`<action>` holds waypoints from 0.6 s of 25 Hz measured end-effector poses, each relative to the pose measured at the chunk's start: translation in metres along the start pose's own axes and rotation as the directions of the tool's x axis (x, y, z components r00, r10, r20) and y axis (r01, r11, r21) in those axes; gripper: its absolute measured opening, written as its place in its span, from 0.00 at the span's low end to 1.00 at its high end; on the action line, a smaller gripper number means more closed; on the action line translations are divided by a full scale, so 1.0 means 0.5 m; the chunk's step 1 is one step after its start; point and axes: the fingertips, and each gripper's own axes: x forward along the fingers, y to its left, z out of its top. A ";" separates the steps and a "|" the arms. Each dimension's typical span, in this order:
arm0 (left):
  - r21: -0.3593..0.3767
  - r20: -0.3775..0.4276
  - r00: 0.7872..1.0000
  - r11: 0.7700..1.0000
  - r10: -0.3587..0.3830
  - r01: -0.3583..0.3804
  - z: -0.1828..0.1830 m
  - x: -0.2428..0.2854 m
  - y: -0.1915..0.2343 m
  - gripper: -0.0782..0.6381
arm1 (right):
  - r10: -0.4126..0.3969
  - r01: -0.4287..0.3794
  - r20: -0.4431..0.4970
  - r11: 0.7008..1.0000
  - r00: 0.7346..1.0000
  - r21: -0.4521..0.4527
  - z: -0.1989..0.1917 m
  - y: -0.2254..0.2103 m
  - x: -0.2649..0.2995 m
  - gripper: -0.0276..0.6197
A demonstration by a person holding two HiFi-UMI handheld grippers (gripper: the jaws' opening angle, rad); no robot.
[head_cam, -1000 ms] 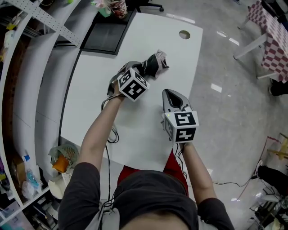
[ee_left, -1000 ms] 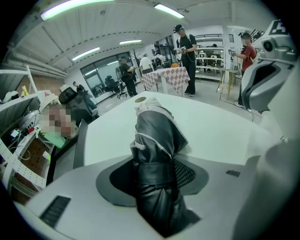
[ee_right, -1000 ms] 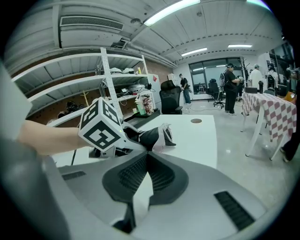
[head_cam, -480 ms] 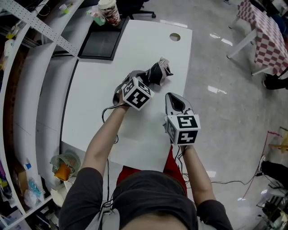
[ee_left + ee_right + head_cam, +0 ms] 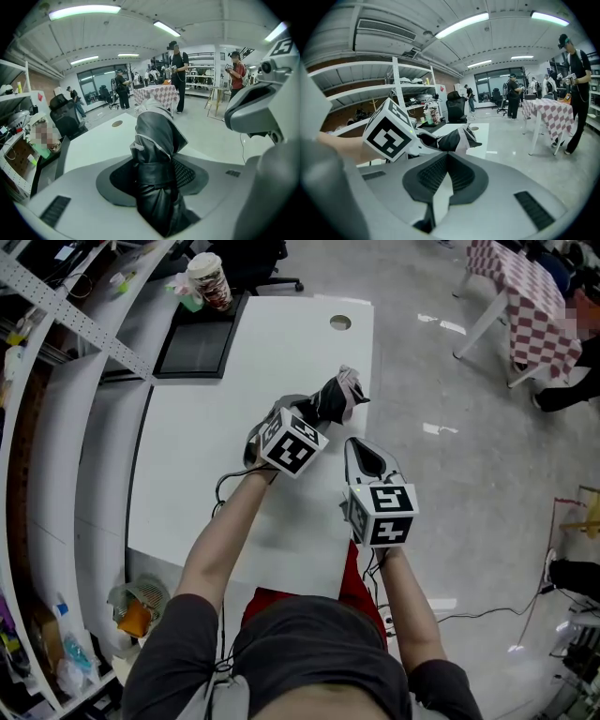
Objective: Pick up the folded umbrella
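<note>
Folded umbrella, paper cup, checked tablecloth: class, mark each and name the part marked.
folded umbrella (image 5: 157, 136), left gripper view, black fabric above its strap.
paper cup (image 5: 212, 285), head view, its side wall.
checked tablecloth (image 5: 516, 282), head view, its top surface.

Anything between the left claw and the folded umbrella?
Nothing visible. The folded umbrella is clamped between the jaws of the left claw, its free end out over the white table. The right claw sits alongside, shut and empty.
</note>
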 end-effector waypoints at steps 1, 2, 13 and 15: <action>0.004 0.005 1.000 1.000 -0.006 0.006 0.005 0.000 -0.009 0.40 | -0.009 0.009 0.006 1.000 1.000 0.002 0.000 -0.004 -0.008 0.07; 0.008 0.010 1.000 1.000 -0.011 0.011 0.010 -0.001 -0.017 0.40 | -0.017 0.017 0.012 1.000 1.000 0.004 0.001 -0.008 -0.015 0.07; 0.032 0.100 0.993 0.997 -0.067 0.064 0.083 -0.033 -0.100 0.40 | -0.106 0.104 0.068 0.994 0.992 0.019 0.012 -0.035 -0.098 0.07; 0.051 0.110 0.991 0.996 -0.078 0.072 0.091 -0.041 -0.117 0.40 | -0.114 0.112 0.081 0.993 0.990 0.028 0.013 -0.033 -0.114 0.07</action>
